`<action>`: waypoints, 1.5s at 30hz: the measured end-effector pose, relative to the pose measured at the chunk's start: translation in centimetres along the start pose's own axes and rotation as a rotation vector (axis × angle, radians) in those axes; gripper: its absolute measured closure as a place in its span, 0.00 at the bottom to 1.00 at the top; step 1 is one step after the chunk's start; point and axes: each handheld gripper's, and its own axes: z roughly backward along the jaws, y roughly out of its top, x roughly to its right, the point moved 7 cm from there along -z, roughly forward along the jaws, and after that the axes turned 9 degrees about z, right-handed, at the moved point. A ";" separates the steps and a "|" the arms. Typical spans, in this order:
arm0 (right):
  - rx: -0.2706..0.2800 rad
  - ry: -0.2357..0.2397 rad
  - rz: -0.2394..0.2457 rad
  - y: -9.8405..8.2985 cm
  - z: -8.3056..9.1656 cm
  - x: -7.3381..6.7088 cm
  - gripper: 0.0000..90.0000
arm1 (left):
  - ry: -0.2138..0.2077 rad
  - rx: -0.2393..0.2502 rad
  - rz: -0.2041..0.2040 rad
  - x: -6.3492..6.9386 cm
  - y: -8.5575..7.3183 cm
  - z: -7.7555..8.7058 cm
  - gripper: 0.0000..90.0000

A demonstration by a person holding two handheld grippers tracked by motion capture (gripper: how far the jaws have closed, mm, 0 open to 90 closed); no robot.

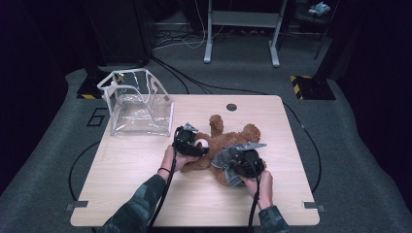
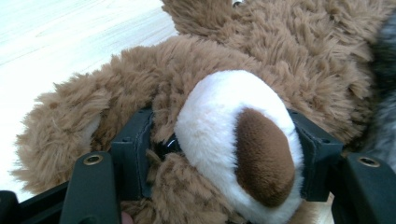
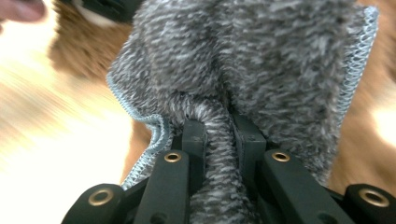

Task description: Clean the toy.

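Dressing step, mid-way: brown plush bear (image 1: 228, 143) lying on counter (image 1: 145, 194), muzzle clamped by left tongs (image 2: 233, 154), right tongs (image 3: 219, 140) pinching grey knit garment (image 3: 261, 60) at bear's body; next, probably drawing fabric over the plush.

A clear plastic bag (image 1: 138, 103) is standing open at the far left corner of the counter (image 1: 145, 194); a metal stand (image 1: 241, 29) is standing on the carpet beyond.

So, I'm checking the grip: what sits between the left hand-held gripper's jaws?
The teddy bear's white muzzle with its brown nose, in the left gripper view.
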 end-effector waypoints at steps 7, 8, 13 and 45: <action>0.035 -0.033 -0.033 -0.4 2.4 1.4 0.88 | 0.015 0.004 0.000 0.0 0.1 -0.1 0.38; 0.053 -0.049 -0.021 0.1 3.0 1.8 0.88 | 0.019 0.008 0.000 0.0 0.1 -0.2 0.38; 0.109 -0.109 -0.021 3.4 4.1 3.7 0.87 | 0.023 0.006 -0.007 0.2 0.0 -0.1 0.39; -0.019 -0.205 -0.032 4.8 3.4 6.8 0.87 | 0.039 0.008 -0.012 0.3 -0.1 0.0 0.39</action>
